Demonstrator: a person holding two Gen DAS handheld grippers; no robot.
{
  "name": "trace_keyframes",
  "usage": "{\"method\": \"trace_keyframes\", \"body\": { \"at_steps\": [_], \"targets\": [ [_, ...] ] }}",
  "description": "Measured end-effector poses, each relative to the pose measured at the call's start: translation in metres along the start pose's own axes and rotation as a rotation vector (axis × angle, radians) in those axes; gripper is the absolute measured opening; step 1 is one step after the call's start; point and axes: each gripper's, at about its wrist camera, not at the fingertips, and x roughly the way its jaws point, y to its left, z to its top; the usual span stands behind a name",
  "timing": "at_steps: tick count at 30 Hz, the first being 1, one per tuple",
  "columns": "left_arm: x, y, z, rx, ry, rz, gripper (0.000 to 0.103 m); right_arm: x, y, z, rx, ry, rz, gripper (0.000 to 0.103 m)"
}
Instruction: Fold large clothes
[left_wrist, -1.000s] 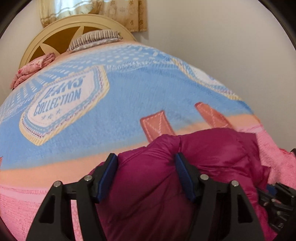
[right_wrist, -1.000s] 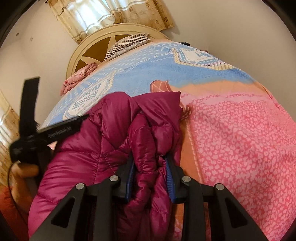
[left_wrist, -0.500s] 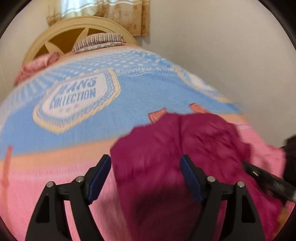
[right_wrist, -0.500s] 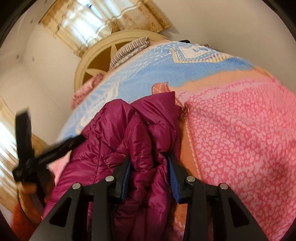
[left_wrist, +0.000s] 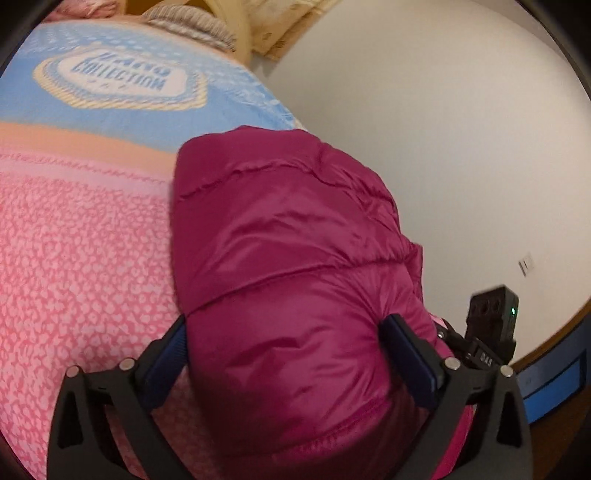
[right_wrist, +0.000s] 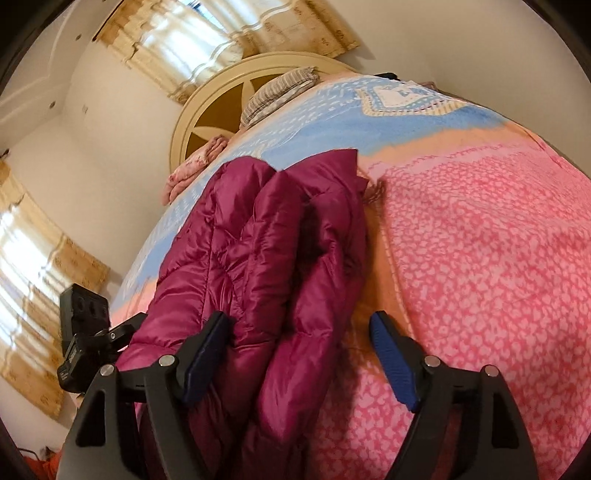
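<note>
**Both grippers let go of folded jacket on bed**

Bedroom, cream walls, curtained windows; working surface is a bed under a fleece blanket (left_wrist: 74, 236) printed pink, peach and blue.

Left wrist view:
- Item: magenta quilted puffer jacket (left_wrist: 288, 266), satin finish, lying in a bundled fold on the pink part of the blanket, near the bed's right edge.
- Left gripper (left_wrist: 291, 354), black frame with blue pads: jaws have just been opening and now stand at their widest. The jacket bulges up between them; the left pad sits at the fabric's edge, but no pinch shows. A second ago the jaws stood narrower and the jacket lay further off.
- Right-hand tool's black body shows at lower right, beside the jacket.

Right wrist view:
- Same jacket (right_wrist: 266, 258), seen as several stacked quilted layers running away toward the round cream headboard (right_wrist: 207, 110).
- Right gripper (right_wrist: 299, 354): jaws have just been opening. A second ago they clamped a ridge of the jacket; now the right pad stands clear over the blanket and the left pad merely lies against the fabric.

Assessment: the fold appears laid down and released; the bundle looks loose and may need pressing flat or one more fold.
</note>
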Motion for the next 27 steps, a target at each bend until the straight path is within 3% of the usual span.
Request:
{"method": "trace_keyframes", "body": {
  "at_steps": [11,12,17,19,21,27],
  "targets": [
    [0.020,0.000,0.012,0.028,-0.001,-0.030,0.102,0.026,0.016,0.005,-0.116,0.069,0.016,0.077],
    [0.019,0.000,0.012,0.032,-0.003,-0.024,0.099,0.028,0.018,0.004,-0.123,0.072,0.013,0.075],
    [0.004,0.004,0.003,0.002,-0.015,-0.059,0.077,0.028,0.016,0.000,-0.062,0.096,0.086,0.042],
    [-0.009,0.007,-0.002,-0.020,-0.026,-0.096,0.063,0.020,0.019,-0.003,-0.038,0.088,0.095,0.037],
    [-0.023,0.009,-0.005,-0.056,-0.051,-0.154,0.060,0.010,0.029,-0.007,-0.041,0.077,0.089,0.033],
    [-0.052,-0.017,-0.027,-0.002,-0.040,-0.195,0.060,-0.037,0.049,-0.039,0.008,0.025,0.119,0.030]
  ]
}}
